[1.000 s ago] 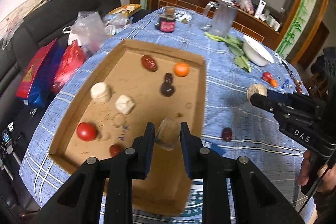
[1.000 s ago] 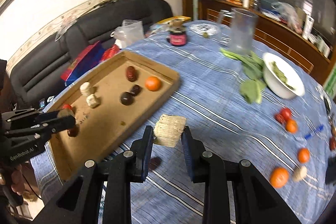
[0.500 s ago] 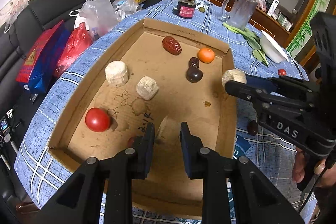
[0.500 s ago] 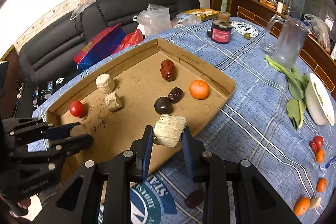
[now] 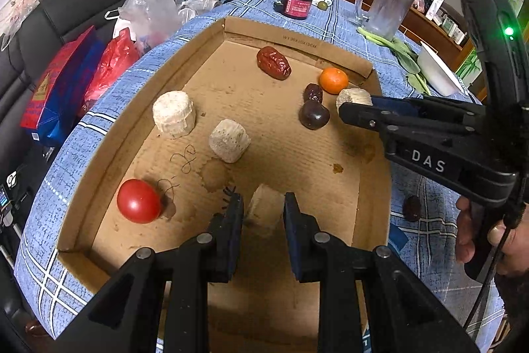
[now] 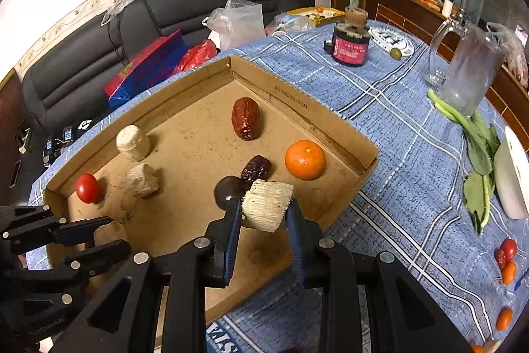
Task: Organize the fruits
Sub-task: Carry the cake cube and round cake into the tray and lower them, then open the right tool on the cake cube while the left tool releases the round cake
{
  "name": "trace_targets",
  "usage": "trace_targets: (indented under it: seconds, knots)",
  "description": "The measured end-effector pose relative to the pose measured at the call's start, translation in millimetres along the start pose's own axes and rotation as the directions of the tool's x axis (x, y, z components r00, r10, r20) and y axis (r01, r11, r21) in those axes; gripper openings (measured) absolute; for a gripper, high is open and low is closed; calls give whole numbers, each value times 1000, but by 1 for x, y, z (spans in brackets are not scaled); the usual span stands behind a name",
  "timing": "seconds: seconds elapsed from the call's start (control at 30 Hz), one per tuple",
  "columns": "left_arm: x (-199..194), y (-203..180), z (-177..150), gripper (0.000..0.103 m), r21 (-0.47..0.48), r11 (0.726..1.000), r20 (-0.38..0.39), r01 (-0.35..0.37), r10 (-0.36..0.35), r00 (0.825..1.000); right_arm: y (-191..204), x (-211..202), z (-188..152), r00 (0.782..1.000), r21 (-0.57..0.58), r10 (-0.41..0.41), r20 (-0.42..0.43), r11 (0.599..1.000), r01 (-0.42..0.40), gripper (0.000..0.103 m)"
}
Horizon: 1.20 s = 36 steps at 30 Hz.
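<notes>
Over a cardboard tray (image 5: 205, 32) of fruit, the left gripper (image 5: 263, 214) pinches a pale chunk (image 5: 264, 209). The right gripper (image 6: 263, 214) clamps a fibrous white piece (image 6: 267, 204) above the tray's near edge.

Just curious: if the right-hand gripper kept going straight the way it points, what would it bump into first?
Probably the dark round fruit just beyond the pale chunk held by the right gripper; depth is uncertain.
</notes>
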<state>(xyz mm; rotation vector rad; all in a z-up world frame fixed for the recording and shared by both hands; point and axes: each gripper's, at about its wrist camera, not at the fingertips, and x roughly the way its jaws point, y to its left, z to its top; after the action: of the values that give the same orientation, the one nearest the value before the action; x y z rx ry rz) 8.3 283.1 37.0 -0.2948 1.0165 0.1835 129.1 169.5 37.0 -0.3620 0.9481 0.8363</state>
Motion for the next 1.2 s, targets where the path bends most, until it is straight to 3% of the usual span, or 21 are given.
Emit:
trace_targets:
  seconds: [0.7,0.83,1.2]
  knots:
    - [14,-1,2,25,0,1000,-17,-24,24,1000,-4,15,2,1000,-16,5,-21,1000,-5,30]
    - [12,-1,1,35,0,1000,-15,-32,32,999,-3,12,1,1000,-17,-3,-22,1000,3,30]
    - [2,-3,-3,46,2,1000,0,-31,31,1000,-3,-2,-3,1000,5,-12,-10,1000,12,30]
